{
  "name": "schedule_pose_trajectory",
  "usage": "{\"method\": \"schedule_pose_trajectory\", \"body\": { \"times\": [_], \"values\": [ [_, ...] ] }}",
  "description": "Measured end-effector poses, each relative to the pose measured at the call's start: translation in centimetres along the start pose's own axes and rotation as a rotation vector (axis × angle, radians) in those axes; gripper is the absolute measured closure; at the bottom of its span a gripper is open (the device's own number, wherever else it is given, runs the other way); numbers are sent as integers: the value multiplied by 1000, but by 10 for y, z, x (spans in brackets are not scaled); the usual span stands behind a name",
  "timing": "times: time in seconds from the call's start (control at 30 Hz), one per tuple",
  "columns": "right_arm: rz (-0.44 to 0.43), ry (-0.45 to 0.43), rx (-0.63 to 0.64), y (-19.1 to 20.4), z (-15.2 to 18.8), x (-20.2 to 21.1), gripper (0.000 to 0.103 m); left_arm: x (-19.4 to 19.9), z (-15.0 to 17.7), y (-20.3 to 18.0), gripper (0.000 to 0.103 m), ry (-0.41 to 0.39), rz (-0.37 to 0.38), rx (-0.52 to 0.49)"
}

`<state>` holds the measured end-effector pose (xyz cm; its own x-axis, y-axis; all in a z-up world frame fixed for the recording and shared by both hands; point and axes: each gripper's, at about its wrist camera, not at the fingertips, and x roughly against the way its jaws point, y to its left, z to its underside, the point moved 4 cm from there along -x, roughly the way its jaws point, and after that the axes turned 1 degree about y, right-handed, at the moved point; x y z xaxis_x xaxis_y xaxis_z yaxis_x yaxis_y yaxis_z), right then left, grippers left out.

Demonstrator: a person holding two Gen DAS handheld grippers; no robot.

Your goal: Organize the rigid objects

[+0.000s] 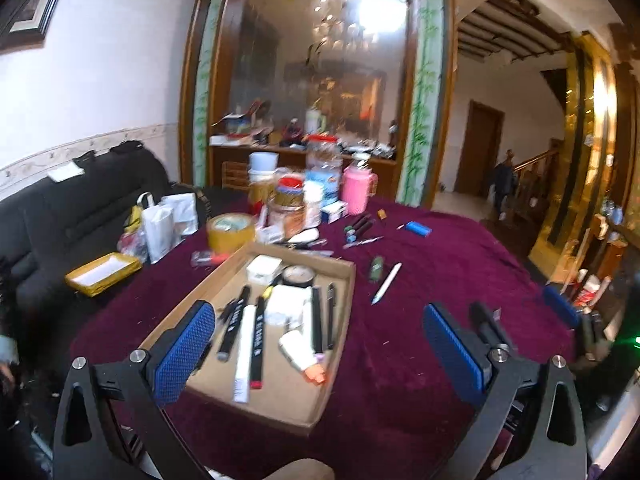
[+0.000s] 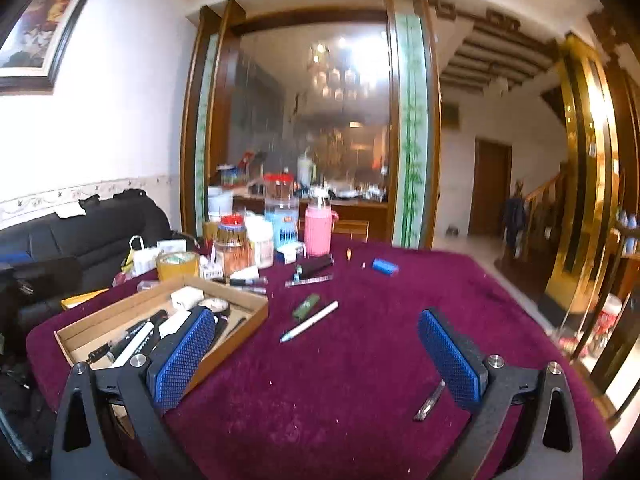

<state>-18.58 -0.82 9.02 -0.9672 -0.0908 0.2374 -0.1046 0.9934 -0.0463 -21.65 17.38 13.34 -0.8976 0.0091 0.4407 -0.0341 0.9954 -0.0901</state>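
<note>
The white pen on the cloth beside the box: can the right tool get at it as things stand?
Probably yes. The right tool is open and empty, and only bare cloth lies between it and the white pen.

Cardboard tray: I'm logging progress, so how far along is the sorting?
Done: the cardboard tray already holds markers and a tape roll. In hand: nothing; left gripper and right gripper are open. Left on the cloth: white pen, green lighter, blue lighter.

Wide-open left hand-held gripper (image 1: 320,350) over cardboard tray (image 1: 344,280)
</note>
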Motion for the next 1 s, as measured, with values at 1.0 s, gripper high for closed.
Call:
{"method": "schedule_pose_trajectory", "body": {
  "times": [1.0],
  "values": [
    [-124,352,239,104,39,-63,0,-56,30,76,0,164,-239,111]
  ]
}}
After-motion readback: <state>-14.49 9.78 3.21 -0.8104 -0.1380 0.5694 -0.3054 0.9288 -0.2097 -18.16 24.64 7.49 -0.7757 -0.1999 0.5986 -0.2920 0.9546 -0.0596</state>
